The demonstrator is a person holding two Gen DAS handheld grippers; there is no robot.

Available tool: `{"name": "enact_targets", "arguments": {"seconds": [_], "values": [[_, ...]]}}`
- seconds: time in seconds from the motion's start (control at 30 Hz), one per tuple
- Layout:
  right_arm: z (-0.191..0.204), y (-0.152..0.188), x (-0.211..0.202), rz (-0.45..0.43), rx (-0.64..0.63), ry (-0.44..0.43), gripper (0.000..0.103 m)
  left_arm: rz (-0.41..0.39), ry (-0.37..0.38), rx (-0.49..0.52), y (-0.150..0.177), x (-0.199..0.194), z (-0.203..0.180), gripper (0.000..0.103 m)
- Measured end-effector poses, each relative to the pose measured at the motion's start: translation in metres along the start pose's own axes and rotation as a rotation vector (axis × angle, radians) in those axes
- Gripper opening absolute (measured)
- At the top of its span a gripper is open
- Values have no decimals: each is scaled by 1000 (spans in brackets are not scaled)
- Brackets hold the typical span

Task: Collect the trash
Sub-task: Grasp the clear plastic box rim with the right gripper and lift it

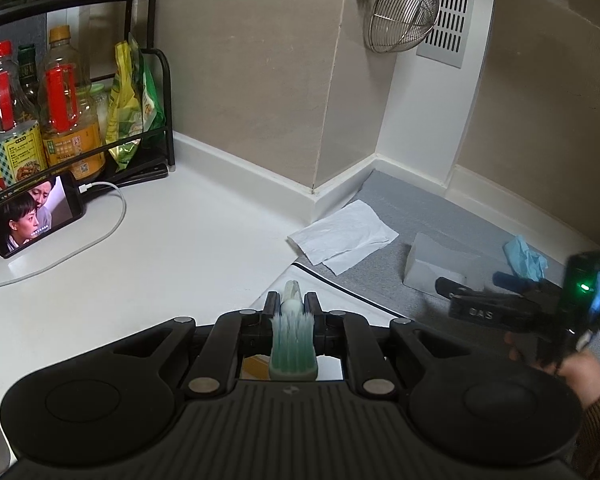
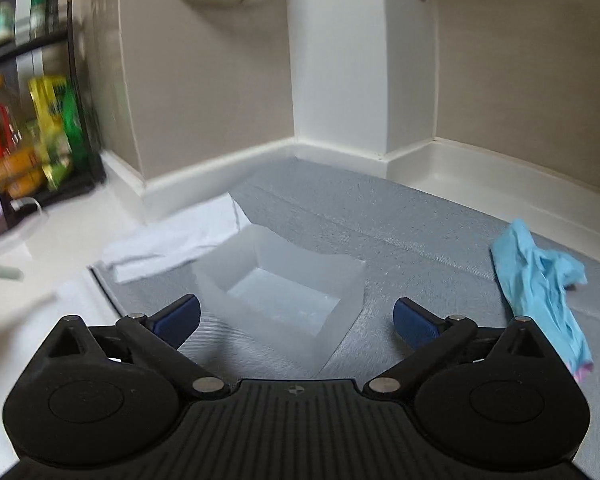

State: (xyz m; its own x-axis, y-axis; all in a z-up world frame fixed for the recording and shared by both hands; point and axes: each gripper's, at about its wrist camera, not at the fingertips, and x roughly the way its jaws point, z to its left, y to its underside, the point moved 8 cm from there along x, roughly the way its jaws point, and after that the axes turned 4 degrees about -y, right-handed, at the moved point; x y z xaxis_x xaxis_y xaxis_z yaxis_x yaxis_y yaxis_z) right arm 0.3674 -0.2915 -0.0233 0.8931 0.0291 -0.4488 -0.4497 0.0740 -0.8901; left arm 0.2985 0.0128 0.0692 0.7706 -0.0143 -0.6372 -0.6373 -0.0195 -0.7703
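While the left gripper (image 1: 293, 305) pinches a brush (image 1: 294, 344) with pale green bristles and a whitish handle between its closed-in fingers, the trash lies spread on a grey mat (image 2: 380, 216) that covers the back of the white counter (image 1: 160, 248). A crumpled light-blue glove (image 2: 540, 280), with a trace of pink at its lower end, sits on the mat's right side, near the raised white ledge along the wall. A flat white paper towel (image 1: 342, 236), creased and partly folded, lies at the mat's left edge, overlapping onto the counter. Between them stands a small translucent rectangular tray (image 2: 284, 280), upright and open at the top; its inside is blurred, and little more than a pale floor can be made out. The right gripper (image 2: 296, 318) has its blue-padded fingers spread wide, one on each side of the tray's near end, not touching it. At far left a black rack (image 1: 156, 112) holds oil bottles (image 1: 66, 108) and a yellow-green packet (image 1: 130, 108).
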Motion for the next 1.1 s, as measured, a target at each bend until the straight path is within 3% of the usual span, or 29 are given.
{"name": "enact_targets", "arguments": {"seconds": [0.17,0.4,0.57,0.67,0.83,0.97,1.1], "values": [[-6,3,24,95,72,-20,99,2,12,-3,-2,4,1,12],[35,13,-6,57,-25,-101,99,14,35,-4,-5,13,-4,12],[24,1,-6,5,-73,-15,103,12,49,6,-5,15,-9,12],[18,-1,12,47,-103,-15,103,12,55,14,-4,16,-11,12],[13,1,34,99,-52,-65,102,20,55,25,-1,18,-11,12],[18,2,27,77,-66,-60,82,21,54,24,0,19,-9,12],[35,12,10,82,-152,-59,81,24,56,21,1,21,-8,12]]}}
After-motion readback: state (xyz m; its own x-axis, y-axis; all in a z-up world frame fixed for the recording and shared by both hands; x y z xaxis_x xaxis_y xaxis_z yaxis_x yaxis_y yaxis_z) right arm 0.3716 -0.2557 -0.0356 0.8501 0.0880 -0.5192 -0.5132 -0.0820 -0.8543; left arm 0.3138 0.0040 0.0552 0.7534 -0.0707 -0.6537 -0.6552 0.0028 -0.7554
